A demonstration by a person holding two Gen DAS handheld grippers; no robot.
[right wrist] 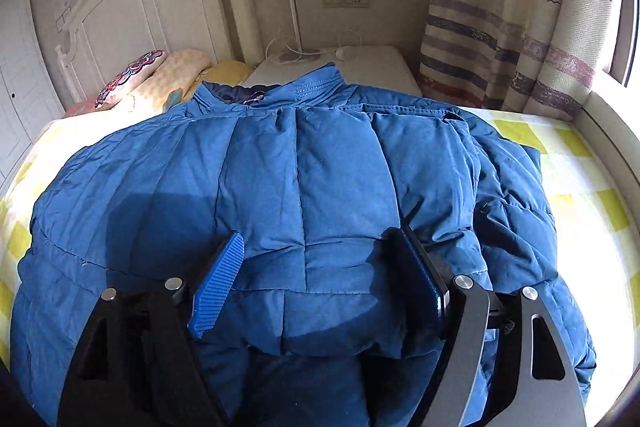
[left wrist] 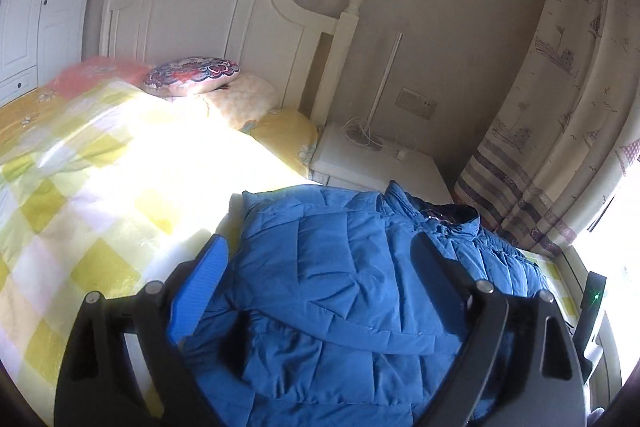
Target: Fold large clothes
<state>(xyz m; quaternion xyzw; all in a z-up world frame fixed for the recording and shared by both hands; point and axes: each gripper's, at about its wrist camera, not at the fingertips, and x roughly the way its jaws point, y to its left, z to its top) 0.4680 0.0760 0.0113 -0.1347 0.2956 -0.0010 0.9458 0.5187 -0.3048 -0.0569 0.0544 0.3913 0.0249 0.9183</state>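
A blue quilted puffer jacket (left wrist: pixel 340 287) lies on the bed, collar (right wrist: pixel 316 87) toward the nightstand. In the left wrist view my left gripper (left wrist: pixel 320 243) hovers over the jacket's left part, jaws wide apart and nothing pinched between them. In the right wrist view the jacket (right wrist: pixel 280 167) fills most of the frame, with a sleeve bunched at the right (right wrist: pixel 516 211). My right gripper (right wrist: pixel 318 237) stands open low over the jacket's near hem, and a padded fold of the fabric bulges between its fingers without being clamped.
The bed carries a yellow and white checked cover (left wrist: pixel 80 195), with pillows (left wrist: pixel 192 75) by the white headboard (left wrist: pixel 208 7). A white nightstand (right wrist: pixel 360 63) with a lamp and cables stands beyond the collar. A striped curtain (right wrist: pixel 500 39) hangs at the right by the window.
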